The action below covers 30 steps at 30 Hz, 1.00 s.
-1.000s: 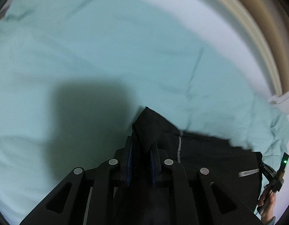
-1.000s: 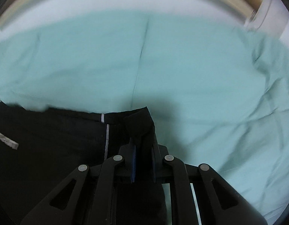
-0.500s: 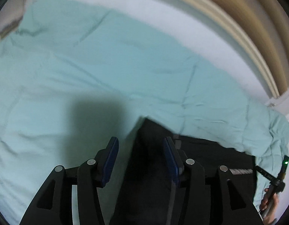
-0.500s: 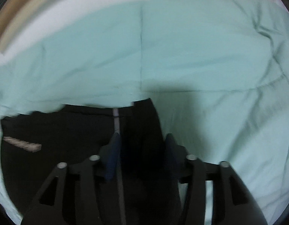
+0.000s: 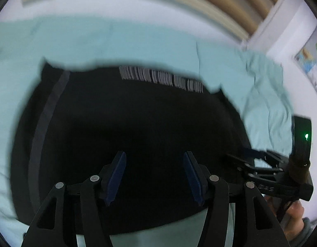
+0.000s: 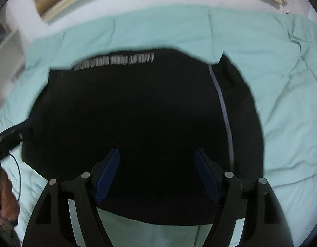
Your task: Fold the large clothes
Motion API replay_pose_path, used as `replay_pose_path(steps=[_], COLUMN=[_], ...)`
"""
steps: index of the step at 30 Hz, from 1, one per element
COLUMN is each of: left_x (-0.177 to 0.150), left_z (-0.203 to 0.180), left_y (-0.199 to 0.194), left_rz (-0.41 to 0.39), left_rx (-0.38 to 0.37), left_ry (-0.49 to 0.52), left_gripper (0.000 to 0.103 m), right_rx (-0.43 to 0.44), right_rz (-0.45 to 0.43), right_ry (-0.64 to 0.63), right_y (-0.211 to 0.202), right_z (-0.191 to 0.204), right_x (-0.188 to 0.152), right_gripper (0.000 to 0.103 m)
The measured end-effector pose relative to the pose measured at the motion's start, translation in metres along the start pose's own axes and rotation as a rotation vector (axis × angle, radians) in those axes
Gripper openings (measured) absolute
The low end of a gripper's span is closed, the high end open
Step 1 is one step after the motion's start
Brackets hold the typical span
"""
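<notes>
Nearest to you, your left gripper [image 5: 154,177] hangs over the middle of the black garment [image 5: 127,133], its blue pads [image 5: 117,175] spread apart with nothing between them. Its jaws have just been opening, and the cloth they pinched a second ago now lies flat beneath them. Your right gripper [image 6: 157,175] matches it: its jaws have also just been opening, they stand wide and empty, and it hovers above the same dark cloth.

Just beyond the fingertips, the garment spreads as a broad, roughly rectangular black shape on the pale green quilt [image 6: 282,82]. A thin pale stripe [image 6: 224,111] runs down one side, and a band of light printed marks [image 5: 160,78] sits near its far edge; the blur makes the marks unreadable. From the left wrist view, the right gripper appears at the garment's right border, with a hand [image 5: 294,216] beneath it.

Farther off, the quilt runs to a white wall and a wooden frame [image 5: 220,2].

You appear to have just laid down and let go of one fold. The next move probably calls for choosing a fresh pair of corners or an edge, lowering both grippers onto it, and pinching through all layers so the fold beneath does not shift.
</notes>
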<state>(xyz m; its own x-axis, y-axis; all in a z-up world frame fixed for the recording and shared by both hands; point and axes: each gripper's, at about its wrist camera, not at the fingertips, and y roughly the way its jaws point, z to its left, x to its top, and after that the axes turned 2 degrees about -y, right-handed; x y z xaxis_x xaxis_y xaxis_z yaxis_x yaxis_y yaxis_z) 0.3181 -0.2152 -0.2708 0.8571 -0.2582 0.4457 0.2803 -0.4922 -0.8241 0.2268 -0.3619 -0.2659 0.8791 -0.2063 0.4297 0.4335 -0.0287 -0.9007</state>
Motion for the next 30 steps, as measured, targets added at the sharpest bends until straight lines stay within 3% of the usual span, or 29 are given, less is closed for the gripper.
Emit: replay_pose_path(steps=[2,5,8,12,15,18,22,25,30], left_x=[-0.011,-0.015,-0.005,-0.001,0.016,0.042,0.062,0.064,0.07], left_z=[0.005,0.024,0.025,0.02,0.026,0.043,0.063,0.069,0.069], left_y=[0.031,0.053,0.049,0.02,-0.007,-0.011,0.03,0.052,0.063], left_rz=[0.067,0.096,0.107,0.073,-0.008,-0.052,0.031,0.059,0.067], left_rx=[0.06,0.035,0.034,-0.005,-0.007,-0.005,0.135,0.166,0.205], left_ry=[0.031,-0.041,-0.066,-0.058,-0.075,-0.131,-0.161,-0.149,-0.125], left_gripper=[0.059,0.059,0.059,0.059,0.059,0.06,0.059,0.059,0.061], right_rx=[-0.017,-0.032,-0.053,0.011,0.02,0.03,0.004,0.017,0.005], right_rz=[0.047,0.079,0.074,0.074,-0.039,-0.087,-0.014,0.074,0.079], right_ry=[-0.016,-0.027,-0.042,-0.001,0.013,0.048,0.065,0.083,0.08], right_y=[0.029,0.053,0.054,0.03,0.001,-0.002,0.05,0.095,0.109], right_z=[0.004,0.0,0.004,-0.008,-0.015,-0.019,-0.013,-0.015,-0.015], right_x=[-0.012,-0.021,-0.019,-0.005,0.023,0.055,0.081,0.08,0.08], right_gripper=[0.077,0.078,0.078,0.075,0.075,0.075,0.074,0.075,0.077])
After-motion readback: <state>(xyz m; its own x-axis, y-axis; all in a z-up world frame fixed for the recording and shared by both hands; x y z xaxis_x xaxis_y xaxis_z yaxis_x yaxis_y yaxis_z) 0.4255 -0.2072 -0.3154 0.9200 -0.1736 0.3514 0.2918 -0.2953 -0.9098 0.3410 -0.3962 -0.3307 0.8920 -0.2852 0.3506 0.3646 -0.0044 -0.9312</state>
